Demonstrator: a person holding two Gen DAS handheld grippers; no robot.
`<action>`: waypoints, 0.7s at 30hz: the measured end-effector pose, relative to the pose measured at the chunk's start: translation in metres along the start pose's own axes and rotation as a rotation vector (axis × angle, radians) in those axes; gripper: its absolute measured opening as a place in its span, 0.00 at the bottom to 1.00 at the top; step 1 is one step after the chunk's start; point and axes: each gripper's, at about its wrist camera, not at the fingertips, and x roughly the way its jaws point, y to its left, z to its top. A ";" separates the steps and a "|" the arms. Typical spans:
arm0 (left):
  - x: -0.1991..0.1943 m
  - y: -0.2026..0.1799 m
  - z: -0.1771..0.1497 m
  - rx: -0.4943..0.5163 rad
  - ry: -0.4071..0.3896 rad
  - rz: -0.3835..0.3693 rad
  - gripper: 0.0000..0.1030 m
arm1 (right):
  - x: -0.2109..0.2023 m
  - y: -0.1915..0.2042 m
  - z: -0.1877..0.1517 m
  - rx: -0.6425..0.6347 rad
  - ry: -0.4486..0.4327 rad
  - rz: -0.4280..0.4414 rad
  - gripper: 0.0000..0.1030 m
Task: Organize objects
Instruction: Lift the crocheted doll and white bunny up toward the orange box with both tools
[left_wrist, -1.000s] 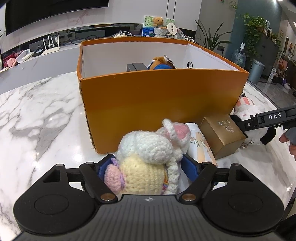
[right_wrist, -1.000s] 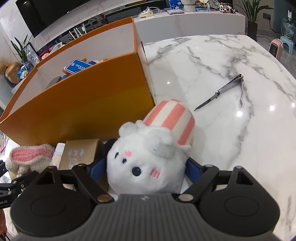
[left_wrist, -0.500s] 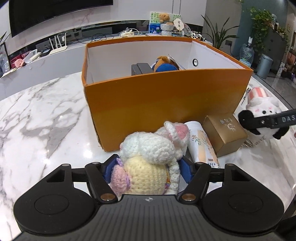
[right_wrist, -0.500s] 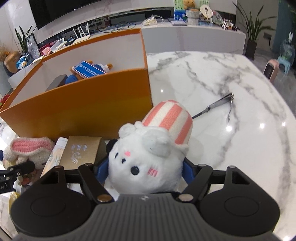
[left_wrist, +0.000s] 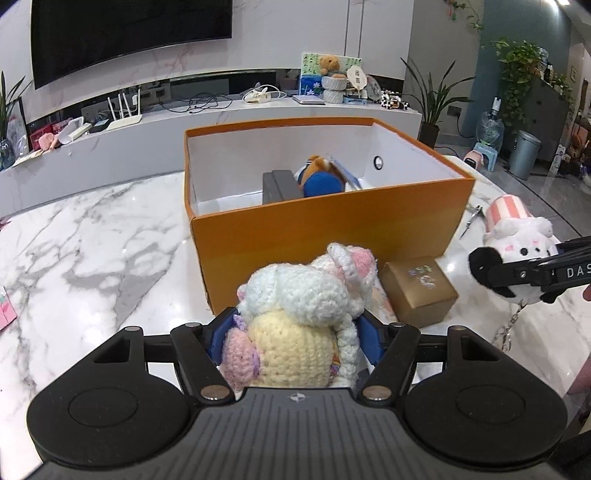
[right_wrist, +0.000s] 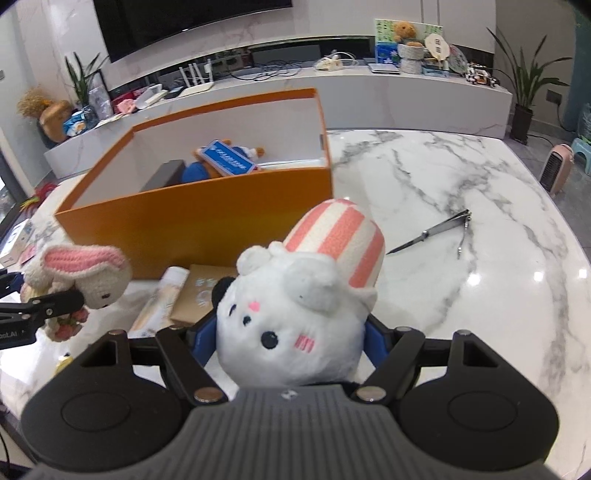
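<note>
My left tool (left_wrist: 291, 341) is clamped on the crochet bunny (left_wrist: 306, 314), held above the worktop (left_wrist: 92, 236) in front of the orange box (left_wrist: 325, 236). My right tool (right_wrist: 291, 341) is pinching the white plush (right_wrist: 291, 317) with the pink-striped hat, near the box's right front corner. Gold box (left_wrist: 417, 288) and a paper tube (right_wrist: 159, 302) sit on the worktop between them, against the box front. Inside the box: a grey case (left_wrist: 279, 186) and a blue-and-brown plush (left_wrist: 321, 177). Nail clipper (right_wrist: 443, 229) lies off to the right.
</note>
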 end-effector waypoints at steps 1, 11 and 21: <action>-0.001 -0.002 0.000 0.002 0.000 -0.001 0.76 | -0.002 0.003 0.000 -0.006 0.001 0.009 0.75; -0.021 -0.014 0.010 -0.013 -0.033 0.017 0.76 | -0.024 0.036 -0.002 -0.090 -0.022 0.076 0.75; -0.035 0.000 0.066 -0.072 -0.140 0.063 0.76 | -0.048 0.055 0.053 -0.119 -0.124 0.132 0.75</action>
